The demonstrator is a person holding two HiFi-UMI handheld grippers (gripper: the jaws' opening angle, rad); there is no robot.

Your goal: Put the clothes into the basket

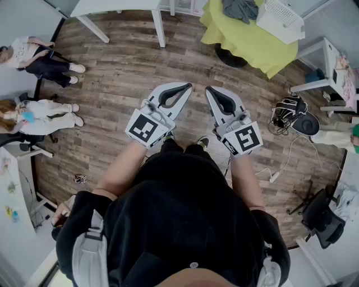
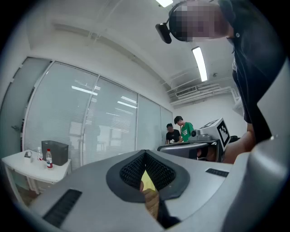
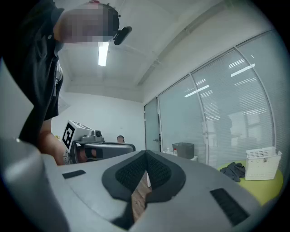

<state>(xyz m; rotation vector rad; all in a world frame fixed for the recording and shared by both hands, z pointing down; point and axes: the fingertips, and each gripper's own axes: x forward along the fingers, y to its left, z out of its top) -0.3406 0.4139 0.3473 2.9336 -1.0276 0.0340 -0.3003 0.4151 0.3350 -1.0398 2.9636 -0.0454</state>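
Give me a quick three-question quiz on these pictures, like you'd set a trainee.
1. True or false: the dark grey clothes already lie inside the white slatted plastic basket.
2. What colour is the cloth on the draped table that both rest on?
3. Fill in: the fingers of the left gripper and the right gripper are ____, with nothing held.
Key: 1 false, the clothes lie beside the basket; 2 yellow; 3 shut.
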